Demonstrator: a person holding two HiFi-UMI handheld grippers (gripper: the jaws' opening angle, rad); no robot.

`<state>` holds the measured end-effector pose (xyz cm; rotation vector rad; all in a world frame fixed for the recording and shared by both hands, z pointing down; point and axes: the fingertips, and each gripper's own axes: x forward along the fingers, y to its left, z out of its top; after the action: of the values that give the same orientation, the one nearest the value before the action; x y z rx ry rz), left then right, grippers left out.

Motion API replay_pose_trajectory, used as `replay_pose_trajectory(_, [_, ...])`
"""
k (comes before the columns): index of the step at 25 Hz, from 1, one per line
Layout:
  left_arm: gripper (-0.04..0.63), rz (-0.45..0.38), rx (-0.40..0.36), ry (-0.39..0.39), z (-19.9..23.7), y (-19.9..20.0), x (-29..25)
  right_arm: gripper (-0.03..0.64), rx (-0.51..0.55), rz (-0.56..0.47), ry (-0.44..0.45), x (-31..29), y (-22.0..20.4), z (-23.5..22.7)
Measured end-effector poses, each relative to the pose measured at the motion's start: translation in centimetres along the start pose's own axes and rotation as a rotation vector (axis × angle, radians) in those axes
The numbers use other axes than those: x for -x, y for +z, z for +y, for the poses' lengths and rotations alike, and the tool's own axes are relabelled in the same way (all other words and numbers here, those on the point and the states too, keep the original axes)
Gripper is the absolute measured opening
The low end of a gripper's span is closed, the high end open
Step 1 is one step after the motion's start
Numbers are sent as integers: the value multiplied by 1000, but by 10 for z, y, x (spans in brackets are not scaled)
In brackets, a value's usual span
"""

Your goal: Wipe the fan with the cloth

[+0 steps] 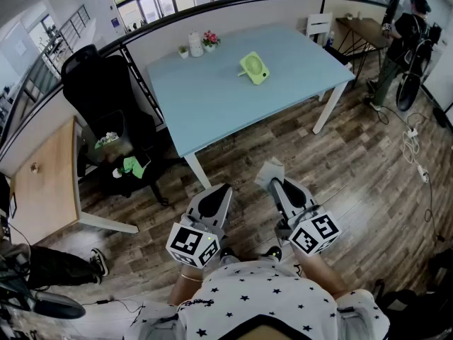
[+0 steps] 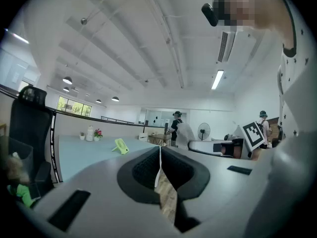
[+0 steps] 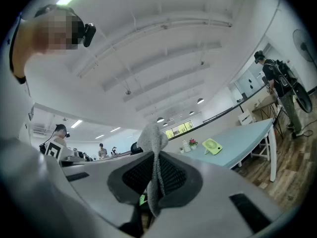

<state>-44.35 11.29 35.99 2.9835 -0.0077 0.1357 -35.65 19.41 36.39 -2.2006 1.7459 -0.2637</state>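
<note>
- At far left in the head view, a wooden desk [image 1: 42,183] stands beside a black office chair [image 1: 99,83].
- Left gripper [image 1: 212,202]: held low over the wood floor [image 1: 354,168], just short of the near edge of the light-blue table [image 1: 212,112]. Its own view shows the jaws pressed together along a thin seam, with nothing caught between them.
- White jar [image 1: 195,44] and potted flowers [image 1: 210,40]: side by side at the table's far edge, left of the fan.
- Fan [image 1: 254,67]: small and yellow-green, propped at a tilt on the tabletop towards its far side. It is well apart from both grippers and touched by neither.
- Right gripper [image 1: 279,186]: level with the left one and just beside it. Its jaws are clamped on the grey cloth [image 1: 270,170], which bunches up past the tips and hangs down between the pads.
- Far right: a person in dark clothes [image 1: 400,44] stands by a dark side table [image 1: 364,27].
</note>
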Motion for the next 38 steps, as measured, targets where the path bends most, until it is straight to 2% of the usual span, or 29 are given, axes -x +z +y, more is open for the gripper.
replay_pose_trajectory(6, [32, -4, 22, -2, -13, -3, -8, 26, 1, -11, -9, 16, 5, -11])
replay_pose_trajectory(14, [32, 16, 21, -43, -43, -6, -34, 28, -7, -47, -52, 47, 17, -39])
replay_pose_trajectory(23, [32, 43, 26, -138, -115, -20, -88, 29, -31, -67, -136, 114, 29, -89])
replay_pose_trajectory(27, [32, 60, 5, -163, -145, -26, -102, 29, -45, -78, -153, 140, 31, -107])
replay_pose_trajectory(31, [32, 85, -32, -159, -156, -30, -110, 29, -65, -93, -161, 151, 33, -120])
replay_pose_trajectory(38, [32, 84, -24, -134, -151, -31, -128, 29, -83, -87, -151, 147, 36, -141])
